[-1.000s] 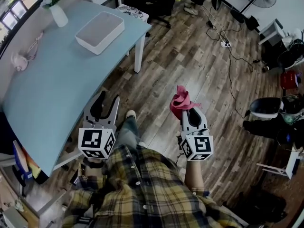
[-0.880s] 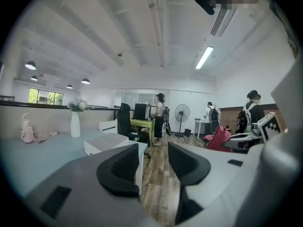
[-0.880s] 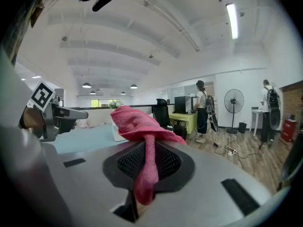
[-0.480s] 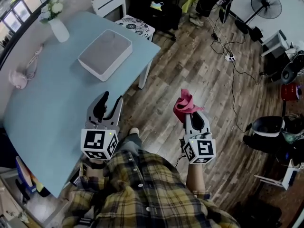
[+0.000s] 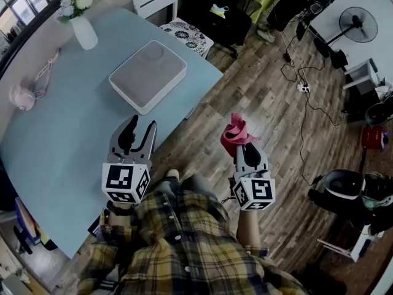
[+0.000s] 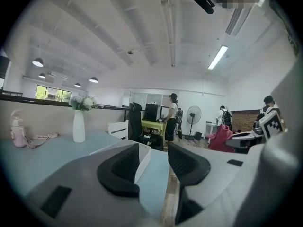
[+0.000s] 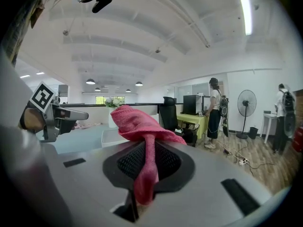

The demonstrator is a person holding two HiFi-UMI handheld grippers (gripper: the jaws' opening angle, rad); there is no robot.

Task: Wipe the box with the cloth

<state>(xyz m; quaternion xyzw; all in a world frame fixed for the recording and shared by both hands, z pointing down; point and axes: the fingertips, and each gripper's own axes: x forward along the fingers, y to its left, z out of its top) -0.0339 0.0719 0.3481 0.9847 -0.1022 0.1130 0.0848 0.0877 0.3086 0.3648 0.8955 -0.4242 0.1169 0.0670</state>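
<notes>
While the left tool [image 5: 142, 124] gapes empty, the right tool [image 5: 245, 146] pinches the pink cloth [image 5: 233, 130]

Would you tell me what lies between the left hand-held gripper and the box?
Only bare tabletop, in the head view, from left hand-held gripper to box.

The left gripper [image 5: 140, 129] is held low in front of the torso, jaws set apart, with nothing between them. The right gripper [image 5: 246, 149] is held level with it and well apart from it, jaws pressed together on a pink cloth [image 5: 234, 131]. Both are pointed forward, away from the body.
</notes>
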